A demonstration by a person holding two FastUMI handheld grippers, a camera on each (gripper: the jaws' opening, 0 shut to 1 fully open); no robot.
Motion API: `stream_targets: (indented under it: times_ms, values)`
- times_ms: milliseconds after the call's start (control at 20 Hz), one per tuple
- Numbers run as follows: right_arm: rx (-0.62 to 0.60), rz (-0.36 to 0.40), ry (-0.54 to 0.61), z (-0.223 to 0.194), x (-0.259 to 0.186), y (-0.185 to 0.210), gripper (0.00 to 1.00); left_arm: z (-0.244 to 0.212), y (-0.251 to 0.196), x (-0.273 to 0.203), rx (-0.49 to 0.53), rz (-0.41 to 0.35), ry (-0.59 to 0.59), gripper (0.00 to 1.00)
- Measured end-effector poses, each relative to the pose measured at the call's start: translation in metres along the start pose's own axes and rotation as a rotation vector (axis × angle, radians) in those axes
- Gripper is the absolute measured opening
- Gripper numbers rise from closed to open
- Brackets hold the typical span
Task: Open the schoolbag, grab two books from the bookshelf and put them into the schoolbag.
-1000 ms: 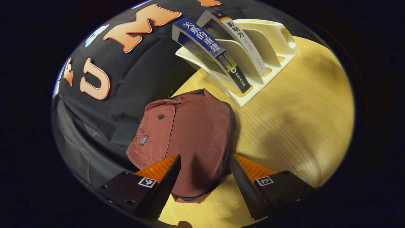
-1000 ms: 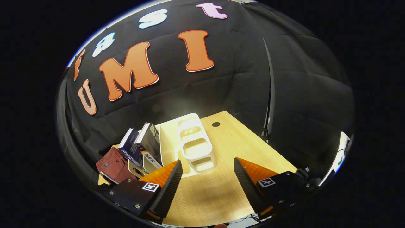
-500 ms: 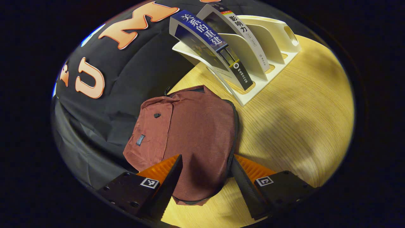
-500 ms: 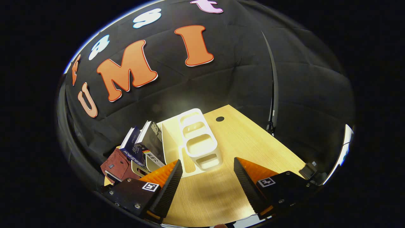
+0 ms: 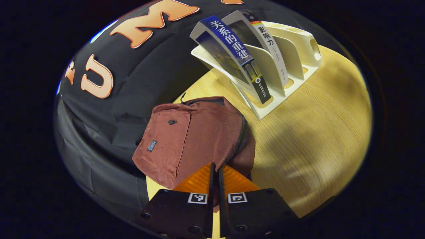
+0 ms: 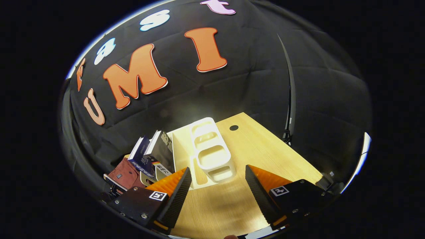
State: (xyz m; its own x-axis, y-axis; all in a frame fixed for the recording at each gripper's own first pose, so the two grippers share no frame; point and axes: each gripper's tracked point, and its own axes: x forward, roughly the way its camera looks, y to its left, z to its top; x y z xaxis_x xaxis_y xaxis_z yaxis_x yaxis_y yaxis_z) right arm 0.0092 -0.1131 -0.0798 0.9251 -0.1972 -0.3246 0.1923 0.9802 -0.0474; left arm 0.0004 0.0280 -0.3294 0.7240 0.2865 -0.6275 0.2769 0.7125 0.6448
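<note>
A dark red schoolbag (image 5: 196, 136) lies flat on the wooden table (image 5: 315, 132), its zipper running along its right edge. My left gripper (image 5: 215, 169) is shut on the bag's near edge by the zipper, with fabric pinched between the fingers. Behind the bag, a blue book (image 5: 232, 49) and a grey-and-white book (image 5: 265, 43) lean in the white bookshelf (image 5: 298, 43). My right gripper (image 6: 217, 176) hovers open over the table, nothing between its fingers, facing the bookshelf (image 6: 212, 152). To its left stand the blue book (image 6: 142, 157), the grey-and-white book (image 6: 162, 149) and the schoolbag (image 6: 124, 174).
The bookshelf's right-hand slots hold nothing. A round cable hole (image 6: 233, 127) sits in the table behind the shelf. A thin stand (image 6: 287, 132) rises past the table's far right edge. Black cloth walls close in behind the bag and the shelf.
My left gripper went from wide open around the bag's near end to shut on its edge, and the fabric has bunched up there. The right gripper barely moved and stays open.
</note>
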Motion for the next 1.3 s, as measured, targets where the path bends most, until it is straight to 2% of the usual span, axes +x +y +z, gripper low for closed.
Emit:
stream_targets:
  times_ms: [200, 400, 600, 900, 1100, 1300]
  values:
    - [0.011, 0.027, 0.004, 0.005, -0.005, 0.0, 0.97, 0.003, -0.001, 0.003, 0.027, -0.013, 0.001, 0.02]
    - [0.011, 0.108, 0.023, 0.003, -0.015, 0.022, 0.97, 0.002, 0.002, 0.0, 0.049, -0.105, 0.026, 0.01]
    - [-0.01, 0.067, 0.007, 0.003, -0.022, 0.038, 0.97, 0.013, 0.022, -0.017, -0.053, -0.236, 0.002, 0.01]
    - [-0.062, 0.051, 0.025, -0.011, -0.053, 0.105, 0.97, 0.046, 0.111, -0.059, -0.171, -0.37, -0.145, 0.01]
    - [-0.092, 0.071, 0.027, -0.026, -0.068, 0.157, 0.97, 0.077, 0.185, -0.069, -0.209, -0.359, -0.268, 0.01]
    - [-0.152, 0.099, 0.079, -0.031, -0.076, 0.206, 0.97, 0.102, 0.227, -0.072, -0.255, -0.353, -0.356, 0.0]
